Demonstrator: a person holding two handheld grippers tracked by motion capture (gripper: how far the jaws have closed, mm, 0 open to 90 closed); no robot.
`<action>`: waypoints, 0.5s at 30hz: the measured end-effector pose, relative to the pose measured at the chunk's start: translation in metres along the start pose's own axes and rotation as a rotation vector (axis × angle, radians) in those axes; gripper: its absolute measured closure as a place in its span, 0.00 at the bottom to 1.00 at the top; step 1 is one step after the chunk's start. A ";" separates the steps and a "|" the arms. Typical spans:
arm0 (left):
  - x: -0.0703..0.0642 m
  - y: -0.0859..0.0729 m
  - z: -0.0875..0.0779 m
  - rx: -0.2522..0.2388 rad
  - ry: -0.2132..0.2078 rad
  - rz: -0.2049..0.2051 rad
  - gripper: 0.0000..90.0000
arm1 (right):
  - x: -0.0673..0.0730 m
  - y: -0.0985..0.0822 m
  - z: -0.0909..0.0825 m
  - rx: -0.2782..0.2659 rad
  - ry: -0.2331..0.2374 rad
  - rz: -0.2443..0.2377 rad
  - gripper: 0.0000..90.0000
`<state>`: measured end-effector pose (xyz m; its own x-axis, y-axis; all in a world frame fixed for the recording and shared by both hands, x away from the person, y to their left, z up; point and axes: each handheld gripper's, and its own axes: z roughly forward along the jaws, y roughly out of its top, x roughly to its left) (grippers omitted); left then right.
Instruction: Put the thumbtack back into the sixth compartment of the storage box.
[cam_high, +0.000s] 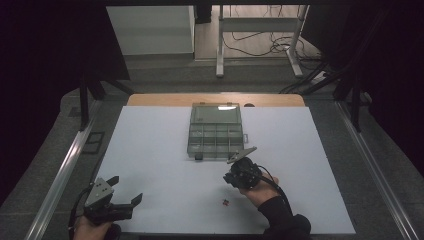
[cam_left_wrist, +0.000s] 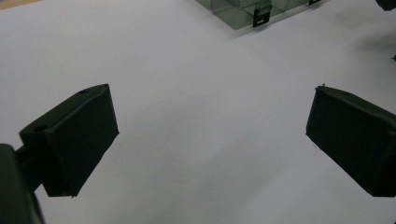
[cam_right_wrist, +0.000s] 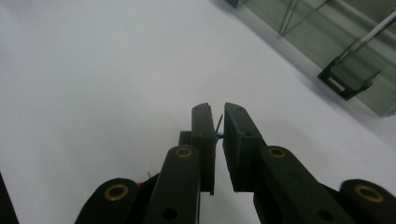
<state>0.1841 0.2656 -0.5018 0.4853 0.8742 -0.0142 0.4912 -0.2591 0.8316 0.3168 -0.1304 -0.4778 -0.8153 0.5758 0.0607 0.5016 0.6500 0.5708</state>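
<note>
White sheeting covers the worktop (cam_high: 165, 150), and at its near edge the left tongs (cam_high: 126, 190) are held in a hand, jaws spread wide apart with nothing between them. In the left gripper view the two black jaws are seen far to either side over bare white surface.

Slightly farther in, a small red item (cam_high: 226, 202) lies on the sheet, just beside the person's right hand; what it is cannot be told at this size.

Beyond it the right tongs (cam_high: 242, 154) are held above the sheet, pointing toward the box, with a dark sleeve (cam_high: 280, 215) trailing back to the near edge. In the right gripper view the jaws are brought almost together, and a thin blue sliver (cam_right_wrist: 218, 133) is seen pinched in the narrow gap between them; it is possibly a pin or a wire piece, though the blur leaves that uncertain.

Farther still, a clear plastic compartment box (cam_high: 216, 131) rests at the middle of the worktop, its lid raised at the far side and its dividers visible. A dark latch (cam_high: 198, 157) is seen on its near wall, close to the right tongs' tips.
</note>
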 end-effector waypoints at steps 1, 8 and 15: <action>0.000 0.000 0.000 0.001 0.000 0.002 0.03 | -0.001 0.001 0.000 -0.005 0.001 0.000 0.92; 0.000 0.000 0.000 0.000 0.000 0.004 0.03 | -0.006 0.009 0.001 -0.030 -0.012 0.004 0.92; -0.001 0.000 0.001 0.001 0.001 0.006 0.03 | -0.011 0.019 0.005 -0.060 -0.027 -0.003 0.92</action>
<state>0.1844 0.2649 -0.5020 0.4874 0.8732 -0.0090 0.4893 -0.2645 0.8311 0.3366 -0.1216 -0.4716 -0.8085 0.5874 0.0371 0.4800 0.6216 0.6190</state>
